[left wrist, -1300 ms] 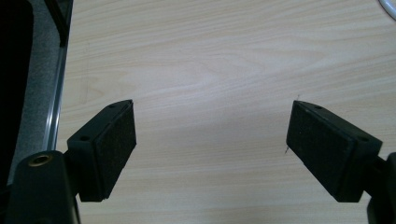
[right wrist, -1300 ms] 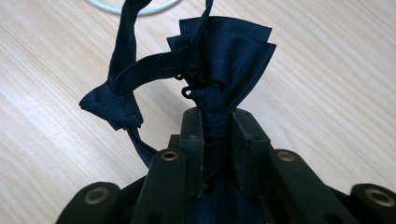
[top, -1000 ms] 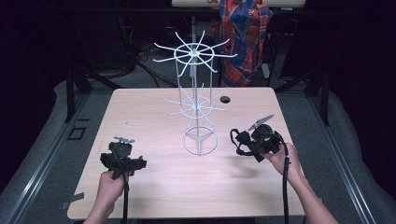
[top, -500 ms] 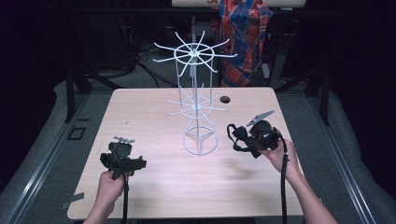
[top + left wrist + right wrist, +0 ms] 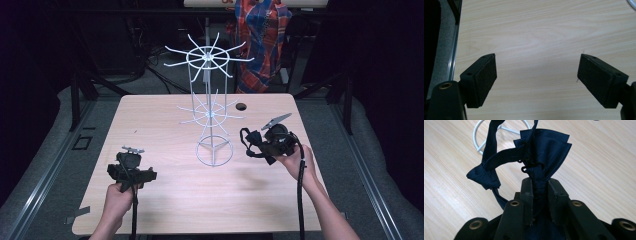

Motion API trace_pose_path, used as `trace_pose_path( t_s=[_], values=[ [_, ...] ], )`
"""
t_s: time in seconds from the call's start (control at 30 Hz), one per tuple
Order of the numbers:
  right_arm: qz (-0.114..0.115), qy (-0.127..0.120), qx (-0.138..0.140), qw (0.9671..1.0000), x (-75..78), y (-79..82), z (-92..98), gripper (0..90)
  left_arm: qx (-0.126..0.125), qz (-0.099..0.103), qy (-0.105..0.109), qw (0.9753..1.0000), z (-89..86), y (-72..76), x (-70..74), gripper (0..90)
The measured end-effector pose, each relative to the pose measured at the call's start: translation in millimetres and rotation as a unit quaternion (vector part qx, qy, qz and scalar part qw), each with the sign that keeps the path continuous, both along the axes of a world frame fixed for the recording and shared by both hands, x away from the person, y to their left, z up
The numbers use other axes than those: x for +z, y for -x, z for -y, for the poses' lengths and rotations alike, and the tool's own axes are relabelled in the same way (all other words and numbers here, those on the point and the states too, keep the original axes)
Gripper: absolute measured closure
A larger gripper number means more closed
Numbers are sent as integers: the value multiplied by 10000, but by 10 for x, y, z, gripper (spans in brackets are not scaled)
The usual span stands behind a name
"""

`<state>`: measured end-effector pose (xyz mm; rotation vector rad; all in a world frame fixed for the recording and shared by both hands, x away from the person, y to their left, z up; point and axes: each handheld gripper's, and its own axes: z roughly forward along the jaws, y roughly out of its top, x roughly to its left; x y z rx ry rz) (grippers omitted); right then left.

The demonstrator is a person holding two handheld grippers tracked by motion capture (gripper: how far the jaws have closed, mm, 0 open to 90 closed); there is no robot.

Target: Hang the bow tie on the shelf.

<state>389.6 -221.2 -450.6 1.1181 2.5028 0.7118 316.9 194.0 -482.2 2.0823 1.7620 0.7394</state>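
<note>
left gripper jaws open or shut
Open: the left gripper has its two black padded jaws spread wide, with bare light wooden table between them.

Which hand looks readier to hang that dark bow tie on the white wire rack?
The right. The right gripper is already shut on the bow tie, beside the rack. The left gripper is open over bare table, nearer the person.

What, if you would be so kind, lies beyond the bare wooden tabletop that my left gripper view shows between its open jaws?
Observer: A white wire display stand with radiating hooks stands mid-table, on a ring base.
Operator: Is the right gripper holding anything?
Observer: Yes, its jaws are clamped on a dark navy fabric bow tie with a looped strap.
Operator: Where is that gripper relative to the stand?
Observer: It is right of the stand's base, lifted above the light wooden table.
</note>
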Motion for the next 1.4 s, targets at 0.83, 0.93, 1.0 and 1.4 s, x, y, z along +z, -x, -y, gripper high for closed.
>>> trace_pose_path(
  t_s=[0.83,0.93,1.0,1.4],
  values=[
    [279,-324,-58,9991,145,30,111,757,-53,-13,-3,10000,10,1,-1,162],
    [305,-393,-59,9987,172,39,128,757,-52,-10,-4,10000,9,2,0,162],
    [344,-422,-70,9985,182,48,134,757,-58,-10,-4,10000,12,3,0,162],
    [455,-571,-132,9972,263,85,216,756,-64,-5,-4,10000,16,5,1,162]
  ],
)
